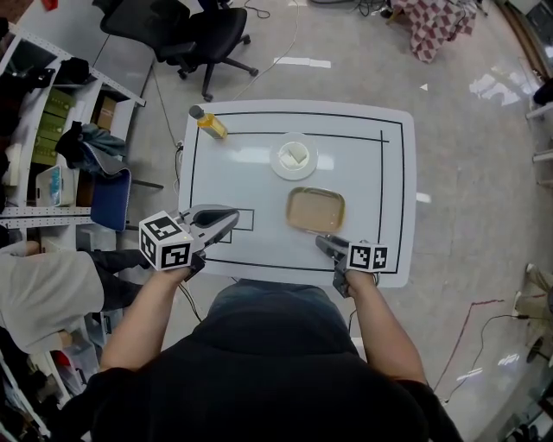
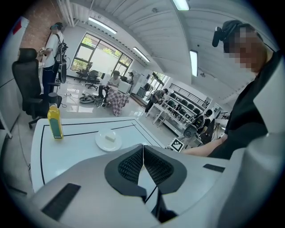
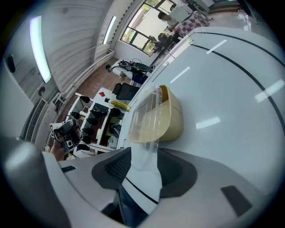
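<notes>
A white surface [image 1: 251,177] marked with black lines stands on a glossy pale-grey floor [image 1: 471,147] that carries bright reflections. Beyond it a black office chair [image 1: 203,39] sits near white shelving [image 1: 60,104] stacked with boxes along the left side. A checkered cloth [image 1: 436,26] drapes something at the far right. The left gripper view shows large windows [image 2: 100,55] bright with daylight, long light strips [image 2: 193,62] on a ribbed white ceiling [image 2: 147,26], and dark racks [image 2: 178,109] across the room.

The left gripper's [image 2: 143,151] jaws meet above a white table [image 2: 75,151] bearing a bottle [image 2: 54,122] and plate [image 2: 108,140].
</notes>
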Demonstrator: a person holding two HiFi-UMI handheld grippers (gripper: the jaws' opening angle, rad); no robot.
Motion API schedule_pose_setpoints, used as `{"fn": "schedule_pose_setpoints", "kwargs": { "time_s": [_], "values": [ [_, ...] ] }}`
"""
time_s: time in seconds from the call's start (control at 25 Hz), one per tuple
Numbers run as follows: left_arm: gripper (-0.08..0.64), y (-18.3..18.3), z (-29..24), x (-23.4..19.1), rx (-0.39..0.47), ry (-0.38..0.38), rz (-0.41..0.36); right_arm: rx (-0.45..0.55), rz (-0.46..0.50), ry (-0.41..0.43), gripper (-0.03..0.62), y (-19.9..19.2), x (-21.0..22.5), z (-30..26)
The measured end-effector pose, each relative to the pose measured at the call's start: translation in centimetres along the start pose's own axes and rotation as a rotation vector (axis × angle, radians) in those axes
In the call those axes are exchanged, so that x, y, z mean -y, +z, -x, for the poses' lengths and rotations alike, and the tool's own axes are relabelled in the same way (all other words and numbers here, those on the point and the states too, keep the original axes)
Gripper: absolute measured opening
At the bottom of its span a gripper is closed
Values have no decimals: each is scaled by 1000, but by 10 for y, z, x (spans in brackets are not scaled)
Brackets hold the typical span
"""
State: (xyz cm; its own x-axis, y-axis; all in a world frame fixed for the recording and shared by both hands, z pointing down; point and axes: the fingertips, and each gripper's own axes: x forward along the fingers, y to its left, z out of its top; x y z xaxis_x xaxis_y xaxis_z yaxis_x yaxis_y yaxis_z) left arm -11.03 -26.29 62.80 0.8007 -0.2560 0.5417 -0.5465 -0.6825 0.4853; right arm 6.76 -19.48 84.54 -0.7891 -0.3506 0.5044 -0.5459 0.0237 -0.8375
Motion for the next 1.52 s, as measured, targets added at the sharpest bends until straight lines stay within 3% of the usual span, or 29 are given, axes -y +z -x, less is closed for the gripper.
{"fn": "schedule_pose_setpoints", "kwargs": {
  "time_s": [0.36,1.52],
  "values": [
    [25,-2,5,-2,0,-2,3,10,5,-7,138,0,-2,2],
    [25,-3,27,17,29,-19,-14,-1,109,24,51,-12,-46,9]
  ]
}}
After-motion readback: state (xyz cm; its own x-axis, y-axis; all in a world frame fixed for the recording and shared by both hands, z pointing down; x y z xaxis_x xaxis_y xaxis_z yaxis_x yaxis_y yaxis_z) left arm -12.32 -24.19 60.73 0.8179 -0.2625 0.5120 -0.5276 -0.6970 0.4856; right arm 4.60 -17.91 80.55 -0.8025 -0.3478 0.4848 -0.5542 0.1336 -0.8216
